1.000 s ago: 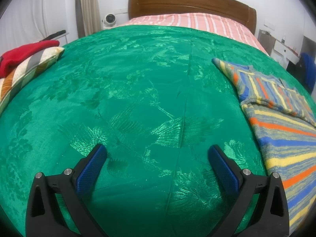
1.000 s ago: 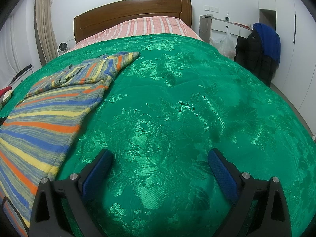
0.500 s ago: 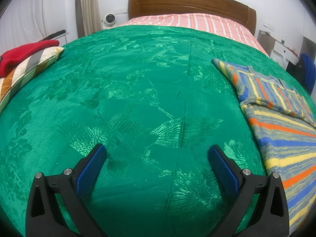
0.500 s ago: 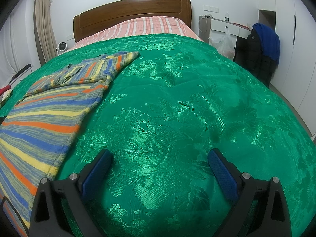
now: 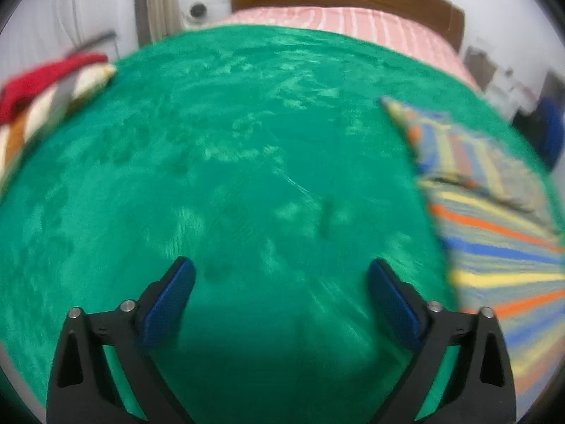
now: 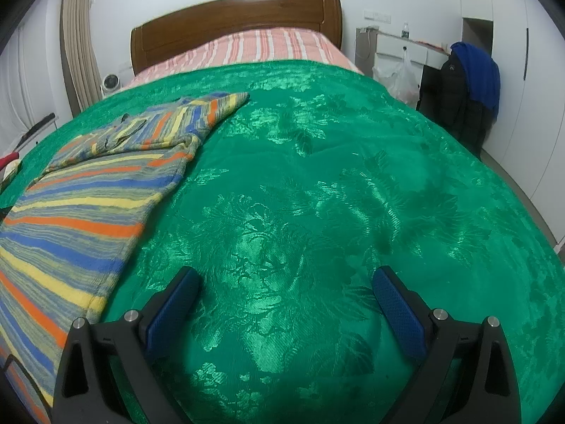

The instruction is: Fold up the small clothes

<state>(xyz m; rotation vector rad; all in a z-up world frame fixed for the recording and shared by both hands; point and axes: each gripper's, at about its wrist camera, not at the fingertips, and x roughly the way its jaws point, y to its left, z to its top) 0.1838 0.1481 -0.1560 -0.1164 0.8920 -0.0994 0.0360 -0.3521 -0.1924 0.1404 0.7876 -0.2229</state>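
A striped sweater point(image 6: 81, 212) in blue, yellow, orange and grey lies flat on the green bedspread point(image 6: 317, 176), one sleeve folded across its top. It fills the left of the right wrist view and the right of the left wrist view point(image 5: 494, 240). My left gripper point(image 5: 279, 282) is open and empty over bare bedspread, left of the sweater. My right gripper point(image 6: 286, 289) is open and empty over bare bedspread, right of the sweater's edge.
A red cloth on a striped pillow point(image 5: 42, 99) lies at the bed's left edge. A wooden headboard point(image 6: 233, 24) and a pink striped sheet point(image 6: 254, 46) are at the far end. A chair with dark and blue jackets point(image 6: 466, 92) stands right of the bed.
The left wrist view is now blurred with motion and has shifted slightly; the sweater sits a little further right in it. The right gripper has barely moved. Both stay open.
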